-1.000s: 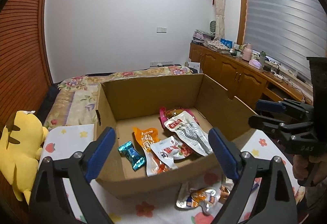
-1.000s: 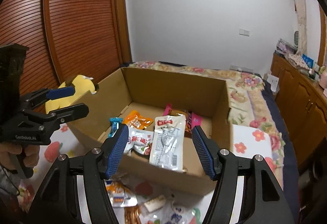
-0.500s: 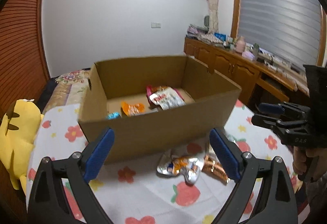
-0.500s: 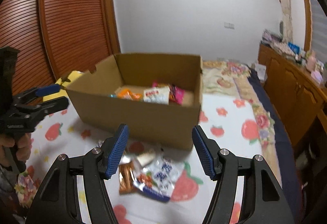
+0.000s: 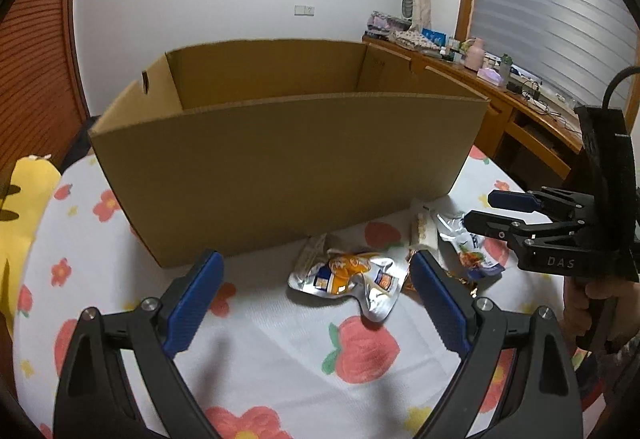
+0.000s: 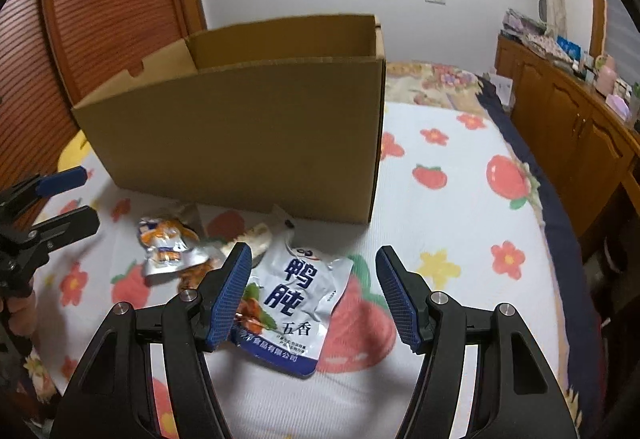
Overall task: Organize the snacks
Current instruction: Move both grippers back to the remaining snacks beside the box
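A brown cardboard box [image 5: 288, 159] [image 6: 248, 135] stands on the flowered bedspread; its inside is hidden from both views. In front of it lie loose snack packets. A silver-and-orange pouch [image 5: 348, 277] [image 6: 166, 245] lies just ahead of my left gripper [image 5: 316, 279], which is open and holds nothing. A white-and-blue pouch with large blue characters [image 6: 298, 299] [image 5: 468, 251] lies under my right gripper [image 6: 314, 275], open above it, pads apart from it. A pale bar [image 5: 425, 231] [image 6: 252, 237] and a brown wrapper [image 6: 196, 273] lie between the pouches.
A yellow plush toy [image 5: 24, 199] sits at the left edge of the bed. A wooden cabinet [image 6: 568, 127] with cluttered items runs along the right wall. A slatted wooden wardrobe [image 6: 104, 7] stands behind the box.
Both grippers have dropped from above the box to the bedspread in front of it. The snacks inside the box have gone out of sight behind its front wall. Neither gripper's opening has changed.
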Demonstrator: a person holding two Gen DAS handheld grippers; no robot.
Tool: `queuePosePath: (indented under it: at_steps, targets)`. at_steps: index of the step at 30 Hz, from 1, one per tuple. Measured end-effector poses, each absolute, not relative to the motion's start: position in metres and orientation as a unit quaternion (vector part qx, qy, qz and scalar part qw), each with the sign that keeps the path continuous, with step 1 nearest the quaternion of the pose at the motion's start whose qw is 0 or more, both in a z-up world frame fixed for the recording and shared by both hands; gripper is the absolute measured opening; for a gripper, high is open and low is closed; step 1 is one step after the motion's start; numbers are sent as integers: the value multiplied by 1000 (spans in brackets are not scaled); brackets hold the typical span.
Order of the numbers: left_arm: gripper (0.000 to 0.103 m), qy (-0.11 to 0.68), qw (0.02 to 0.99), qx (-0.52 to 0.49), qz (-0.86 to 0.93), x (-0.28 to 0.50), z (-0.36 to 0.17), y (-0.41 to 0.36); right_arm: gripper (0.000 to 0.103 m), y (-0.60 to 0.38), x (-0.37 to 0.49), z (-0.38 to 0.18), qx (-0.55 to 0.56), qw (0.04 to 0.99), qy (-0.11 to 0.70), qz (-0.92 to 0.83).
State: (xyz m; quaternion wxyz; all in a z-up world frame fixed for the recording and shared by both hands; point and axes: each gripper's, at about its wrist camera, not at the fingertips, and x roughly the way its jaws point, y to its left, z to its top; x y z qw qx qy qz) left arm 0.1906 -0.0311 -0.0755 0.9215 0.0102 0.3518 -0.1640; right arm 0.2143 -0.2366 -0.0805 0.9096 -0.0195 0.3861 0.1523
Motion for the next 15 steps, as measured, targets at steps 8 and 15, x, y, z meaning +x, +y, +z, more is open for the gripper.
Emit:
queuePosePath:
  at_steps: [8,15]
  targets:
    - [94,364,916,3,-168,192,-86,-33,66,-231,221,-97,-32,899,412,144]
    - [94,380,910,-17,-166,198,-92,-38,66,-240,222,-104,-19,891,427,153]
